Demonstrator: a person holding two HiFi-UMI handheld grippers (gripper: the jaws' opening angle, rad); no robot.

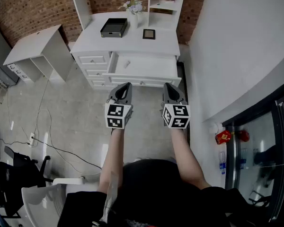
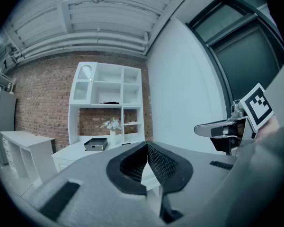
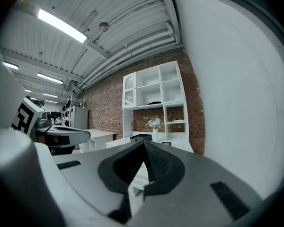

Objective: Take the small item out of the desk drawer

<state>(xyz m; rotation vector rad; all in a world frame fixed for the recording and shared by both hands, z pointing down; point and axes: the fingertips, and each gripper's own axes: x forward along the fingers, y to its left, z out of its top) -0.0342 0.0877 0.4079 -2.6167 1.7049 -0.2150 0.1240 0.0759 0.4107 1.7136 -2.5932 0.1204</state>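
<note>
The desk [image 1: 165,44] is white, its box [image 1: 114,28] black, the wall [image 1: 33,6] red-brown brick, the floor [image 1: 80,112] grey.

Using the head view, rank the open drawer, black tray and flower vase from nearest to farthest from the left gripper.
1. Open drawer, just ahead of the left gripper.
2. Black tray, on the desktop, left of centre.
3. Flower vase, at the desktop's back edge.

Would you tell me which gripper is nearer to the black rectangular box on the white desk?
Left. The left gripper is short of the black rectangular box, nearly in line with it; the right gripper is farther off to the right.
</note>
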